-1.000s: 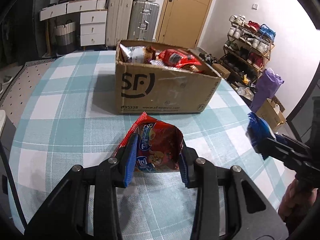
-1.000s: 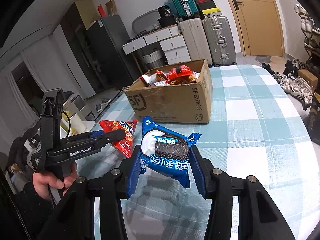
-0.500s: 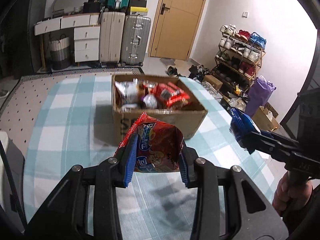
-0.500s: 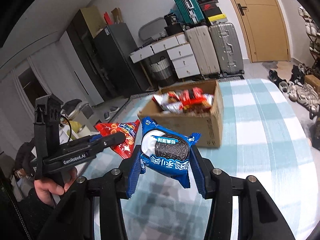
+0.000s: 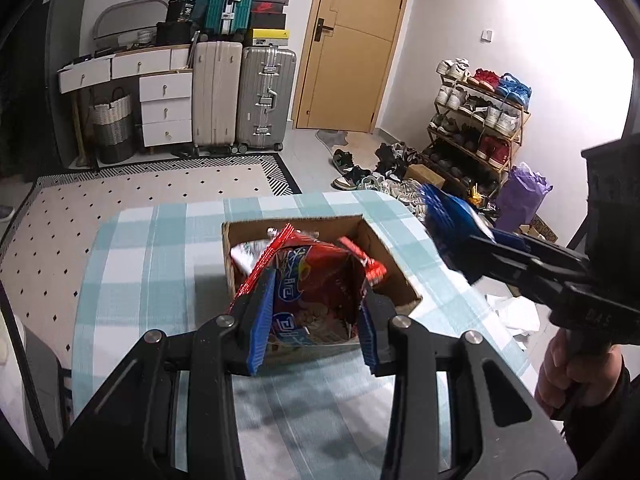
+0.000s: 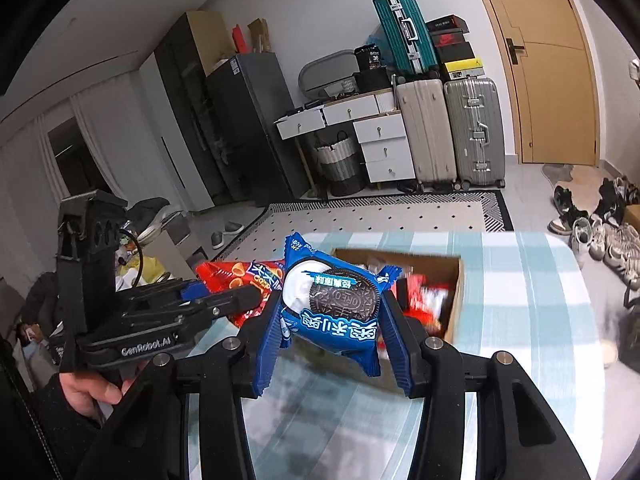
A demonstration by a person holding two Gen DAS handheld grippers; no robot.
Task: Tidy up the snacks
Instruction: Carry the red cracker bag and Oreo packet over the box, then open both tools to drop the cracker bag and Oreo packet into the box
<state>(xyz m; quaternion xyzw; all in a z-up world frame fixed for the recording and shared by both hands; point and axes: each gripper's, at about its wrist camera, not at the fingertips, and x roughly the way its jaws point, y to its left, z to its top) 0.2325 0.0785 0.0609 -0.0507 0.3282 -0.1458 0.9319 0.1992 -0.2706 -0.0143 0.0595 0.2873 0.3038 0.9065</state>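
Observation:
My left gripper [image 5: 314, 320] is shut on a red snack bag [image 5: 312, 288], held in the air just in front of an open cardboard box [image 5: 376, 244] that holds several snack packets. My right gripper [image 6: 332, 320] is shut on a blue Oreo packet [image 6: 332, 304], also raised above the table. In the left wrist view the right gripper [image 5: 444, 220] with its blue packet [image 5: 448, 210] hangs to the right of the box. The right wrist view shows the left gripper [image 6: 240, 300] and the red bag [image 6: 236, 276] to the left, the box [image 6: 452, 292] behind.
The box stands on a table with a teal and white checked cloth [image 5: 152, 248]. Beyond the table are a patterned rug [image 5: 140, 184], suitcases [image 5: 240, 96], white drawers [image 5: 164, 108] and a shoe rack [image 5: 476, 124]. A person's hand [image 6: 92, 392] grips the left tool's handle.
Both grippers have risen with their packets and come nearer the box. The box now sits lower in both views, and its inside shows from above.

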